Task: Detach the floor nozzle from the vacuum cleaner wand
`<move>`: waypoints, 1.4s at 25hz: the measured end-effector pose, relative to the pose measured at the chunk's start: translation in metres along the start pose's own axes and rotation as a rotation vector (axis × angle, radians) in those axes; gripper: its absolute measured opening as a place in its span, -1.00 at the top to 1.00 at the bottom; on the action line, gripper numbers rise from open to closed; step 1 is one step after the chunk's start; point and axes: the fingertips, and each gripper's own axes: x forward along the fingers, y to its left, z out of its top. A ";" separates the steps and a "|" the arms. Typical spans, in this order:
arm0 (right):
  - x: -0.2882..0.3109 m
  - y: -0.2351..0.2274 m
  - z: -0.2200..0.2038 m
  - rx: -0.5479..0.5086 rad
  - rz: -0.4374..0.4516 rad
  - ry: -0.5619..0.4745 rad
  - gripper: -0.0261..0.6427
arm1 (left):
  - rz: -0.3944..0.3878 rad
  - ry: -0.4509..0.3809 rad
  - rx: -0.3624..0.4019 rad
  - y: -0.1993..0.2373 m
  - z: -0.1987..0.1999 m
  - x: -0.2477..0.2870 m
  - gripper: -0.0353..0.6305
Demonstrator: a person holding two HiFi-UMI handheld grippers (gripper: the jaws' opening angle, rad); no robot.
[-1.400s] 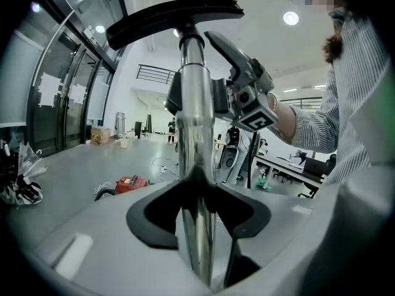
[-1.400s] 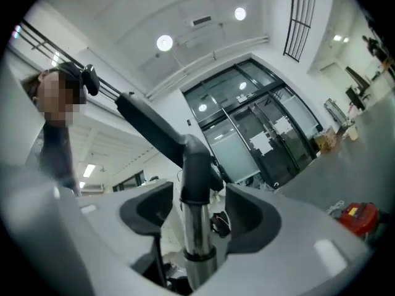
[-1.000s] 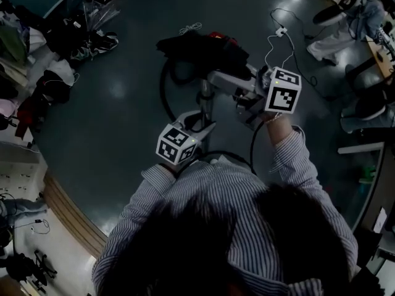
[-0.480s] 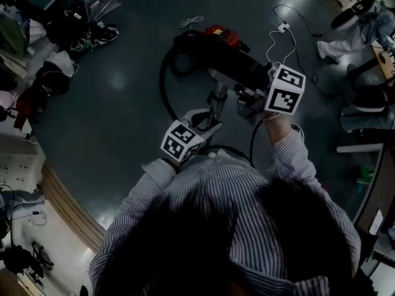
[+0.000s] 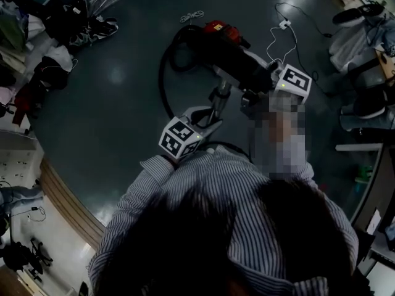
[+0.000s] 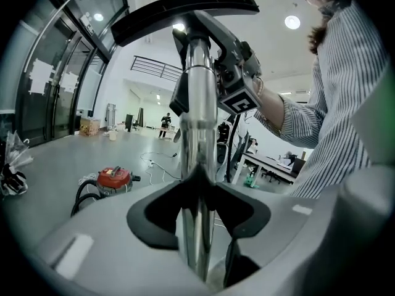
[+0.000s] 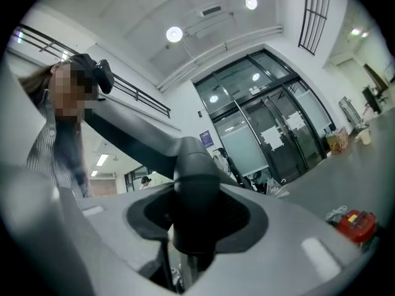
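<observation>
- Since a second ago, the right gripper [image 7: 194, 227] has just been closing its jaws, which now clamp the black neck of the floor nozzle [image 6: 185, 8].
- Left gripper [image 6: 197, 227] grips the chrome wand [image 6: 199, 116] below the nozzle, which is not yet detached.
- Red vacuum canister [image 5: 222, 32] sits on the floor beyond.

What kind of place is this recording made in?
Probably a large open office or lab hall: a wide polished grey floor, tall glass doors, and desks with chairs along one side.
</observation>
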 end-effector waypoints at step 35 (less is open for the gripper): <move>-0.057 -0.068 0.019 0.163 -0.262 -0.252 0.44 | 0.135 -0.229 -0.082 0.056 0.082 -0.049 0.36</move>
